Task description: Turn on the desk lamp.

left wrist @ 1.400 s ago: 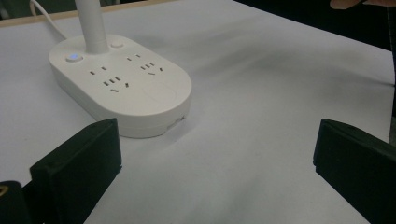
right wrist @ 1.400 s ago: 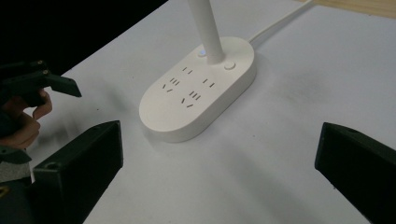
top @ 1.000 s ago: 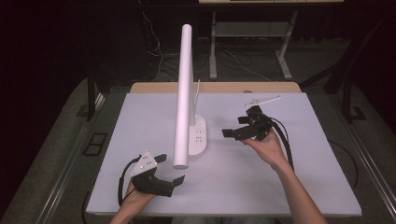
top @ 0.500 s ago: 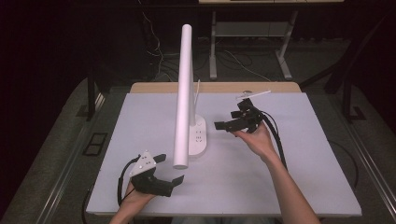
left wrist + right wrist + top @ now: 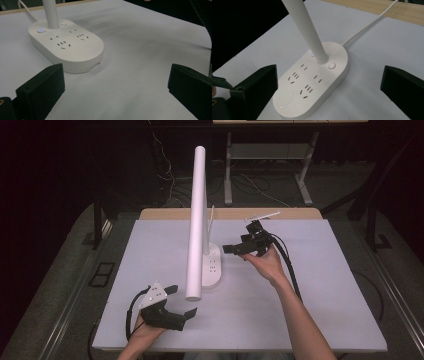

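Right gripper nearer lamp base.

Overhead and both gripper views share lamp base.

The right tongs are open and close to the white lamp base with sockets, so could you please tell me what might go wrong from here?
1. The right tongs face the tall white lamp post; a knock could tip the lamp.
2. The white oval lamp base with sockets sits loose on the white table; a one-sided push might slide it.
3. The thin white cable trails behind the base; tongs could snag it.
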### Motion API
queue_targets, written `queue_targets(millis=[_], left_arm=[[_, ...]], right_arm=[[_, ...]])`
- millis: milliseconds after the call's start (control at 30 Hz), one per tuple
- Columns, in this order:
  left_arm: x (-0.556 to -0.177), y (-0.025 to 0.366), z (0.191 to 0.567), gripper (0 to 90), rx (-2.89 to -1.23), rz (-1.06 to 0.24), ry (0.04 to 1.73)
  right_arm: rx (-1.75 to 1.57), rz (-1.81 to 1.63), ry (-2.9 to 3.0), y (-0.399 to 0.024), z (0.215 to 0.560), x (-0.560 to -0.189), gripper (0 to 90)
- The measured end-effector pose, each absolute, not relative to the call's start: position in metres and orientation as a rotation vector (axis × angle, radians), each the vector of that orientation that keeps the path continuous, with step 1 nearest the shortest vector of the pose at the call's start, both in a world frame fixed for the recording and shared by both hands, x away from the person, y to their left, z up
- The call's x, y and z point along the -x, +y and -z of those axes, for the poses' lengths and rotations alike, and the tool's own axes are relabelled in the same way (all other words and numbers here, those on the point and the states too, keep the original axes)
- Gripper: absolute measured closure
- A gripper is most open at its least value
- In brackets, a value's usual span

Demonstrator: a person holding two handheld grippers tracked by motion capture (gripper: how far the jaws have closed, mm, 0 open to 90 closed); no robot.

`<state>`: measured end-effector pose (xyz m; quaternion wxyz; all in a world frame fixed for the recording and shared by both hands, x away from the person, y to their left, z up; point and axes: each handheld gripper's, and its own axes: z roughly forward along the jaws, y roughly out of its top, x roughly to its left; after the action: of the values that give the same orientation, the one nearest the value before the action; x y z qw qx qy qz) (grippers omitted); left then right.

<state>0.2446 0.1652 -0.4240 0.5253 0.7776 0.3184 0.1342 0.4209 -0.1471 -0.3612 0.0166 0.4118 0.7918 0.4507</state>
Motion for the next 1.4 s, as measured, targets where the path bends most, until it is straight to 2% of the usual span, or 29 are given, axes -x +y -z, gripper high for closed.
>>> queue_targets(millis=[133,233,333,367,467,500,733,867,1100,1200,1400], left_arm=[[-0.245,0.165,0.424,0.0,-1.86,-0.321,0.76],[-0.245,0.166,0.424,0.0,-1.857,-0.321,0.763],[-0.245,0.167,0.424,0.0,-1.856,-0.323,0.761],[-0.245,0.167,0.424,0.0,-1.855,-0.322,0.761],[-0.245,0.166,0.424,0.0,-1.851,-0.319,0.762],[-0.245,0.167,0.424,0.0,-1.852,-0.32,0.762],[-0.245,0.167,0.424,0.0,-1.858,-0.322,0.758],[-0.245,0.167,0.423,0.0,-1.857,-0.326,0.757],[-0.245,0.167,0.423,0.0,-1.856,-0.323,0.758],[-0.245,0.168,0.423,0.0,-1.855,-0.325,0.757],[-0.245,0.168,0.423,0.0,-1.85,-0.325,0.758]], right_arm=[[-1.284,-1.393,2.455,-0.143,0.363,-0.427,0.5],[-1.279,-1.409,2.433,-0.142,0.364,-0.43,5.9],[-1.316,-1.411,2.425,-0.142,0.365,-0.432,6.0],[-1.319,-1.381,2.424,-0.141,0.367,-0.436,11.5],[-1.309,-1.387,2.423,-0.142,0.368,-0.439,15.0],[-1.311,-1.388,2.433,-0.142,0.368,-0.442,20.1],[-1.28,-1.409,2.438,-0.135,0.369,-0.449,34.6],[-1.297,-1.398,2.439,-0.131,0.371,-0.453,37.5],[-1.31,-1.396,2.44,-0.124,0.382,-0.462,48.3],[-1.333,-1.409,2.436,-0.121,0.39,-0.465,55.6],[-1.345,-1.395,2.459,-0.115,0.4,-0.467,60.9]])
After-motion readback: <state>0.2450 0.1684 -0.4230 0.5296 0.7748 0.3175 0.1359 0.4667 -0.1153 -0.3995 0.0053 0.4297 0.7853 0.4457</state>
